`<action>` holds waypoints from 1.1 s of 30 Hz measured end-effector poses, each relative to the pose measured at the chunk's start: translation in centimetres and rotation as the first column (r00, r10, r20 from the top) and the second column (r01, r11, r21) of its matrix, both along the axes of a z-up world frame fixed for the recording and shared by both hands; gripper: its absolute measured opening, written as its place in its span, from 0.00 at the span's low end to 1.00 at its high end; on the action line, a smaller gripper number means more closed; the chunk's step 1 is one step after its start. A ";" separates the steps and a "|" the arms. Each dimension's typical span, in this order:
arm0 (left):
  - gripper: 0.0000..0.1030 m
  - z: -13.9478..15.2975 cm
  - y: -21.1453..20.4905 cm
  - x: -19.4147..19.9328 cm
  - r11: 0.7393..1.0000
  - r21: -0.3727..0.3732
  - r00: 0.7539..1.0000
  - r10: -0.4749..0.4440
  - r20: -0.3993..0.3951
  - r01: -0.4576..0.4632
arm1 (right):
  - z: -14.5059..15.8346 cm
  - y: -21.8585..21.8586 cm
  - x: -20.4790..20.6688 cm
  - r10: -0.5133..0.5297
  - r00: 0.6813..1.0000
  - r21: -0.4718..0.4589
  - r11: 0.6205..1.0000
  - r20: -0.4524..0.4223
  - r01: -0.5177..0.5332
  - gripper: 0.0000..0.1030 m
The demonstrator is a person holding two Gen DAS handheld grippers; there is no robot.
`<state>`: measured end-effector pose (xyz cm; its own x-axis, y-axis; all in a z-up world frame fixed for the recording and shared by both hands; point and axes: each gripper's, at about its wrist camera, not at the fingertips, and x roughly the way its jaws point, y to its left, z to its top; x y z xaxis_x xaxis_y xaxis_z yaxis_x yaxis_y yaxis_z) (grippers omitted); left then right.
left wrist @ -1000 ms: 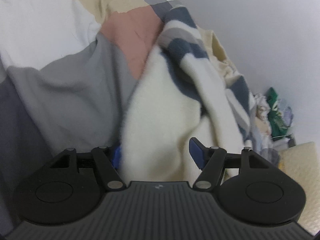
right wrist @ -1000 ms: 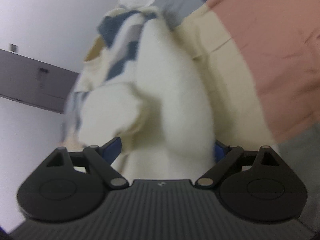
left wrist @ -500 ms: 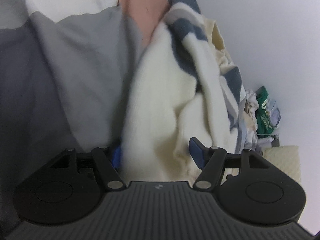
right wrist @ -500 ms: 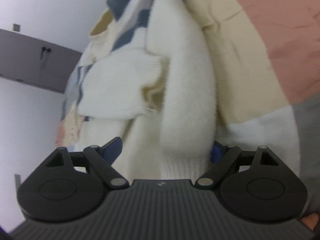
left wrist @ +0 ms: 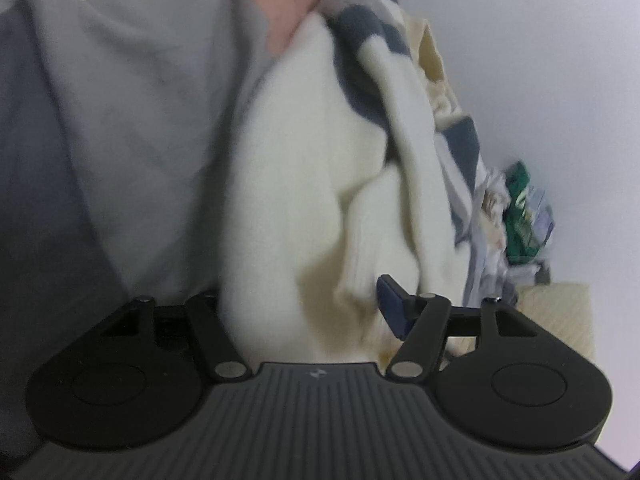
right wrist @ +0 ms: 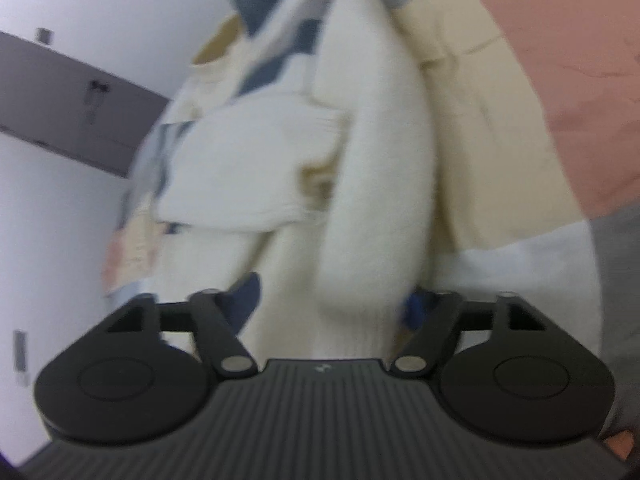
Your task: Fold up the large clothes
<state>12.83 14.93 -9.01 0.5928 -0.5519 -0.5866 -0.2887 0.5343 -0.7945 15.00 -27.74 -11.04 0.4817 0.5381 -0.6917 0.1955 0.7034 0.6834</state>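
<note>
The left gripper (left wrist: 304, 308) has a thick bunch of the cream sweater (left wrist: 304, 184) between its widely spread jaws; whether they pinch it is unclear. The right gripper (right wrist: 332, 304), jaws also spread wide, has a cream sleeve between them likewise. The sweater, navy-striked farther out, hangs bunched over a patchwork blanket (left wrist: 132, 92). A clutter pile (left wrist: 520, 216) sits far right by the wall (left wrist: 540, 60).
</note>
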 end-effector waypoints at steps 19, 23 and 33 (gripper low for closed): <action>0.10 8.5 2.9 -6.8 0.990 -0.070 0.968 0.138 0.208 -0.125 | 10.4 -7.0 -7.7 -0.171 0.927 0.153 0.980 0.333 0.126 0.13; 0.10 11.9 3.0 -8.9 0.992 -0.064 0.957 0.119 0.266 -0.105 | 13.4 -8.0 -9.5 -0.174 0.895 0.178 0.978 0.410 0.109 0.10; 0.10 20.4 3.7 -15.5 0.998 -0.061 0.909 0.043 0.415 -0.020 | 21.9 -8.9 -14.3 -0.121 0.801 0.169 0.985 0.587 0.024 0.10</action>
<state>-2.65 18.60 11.42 0.7942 -0.5526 -0.2530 0.0581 0.4834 -0.8735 0.70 -36.64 10.86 0.8128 0.5559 -0.1742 -0.2352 0.5866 0.7750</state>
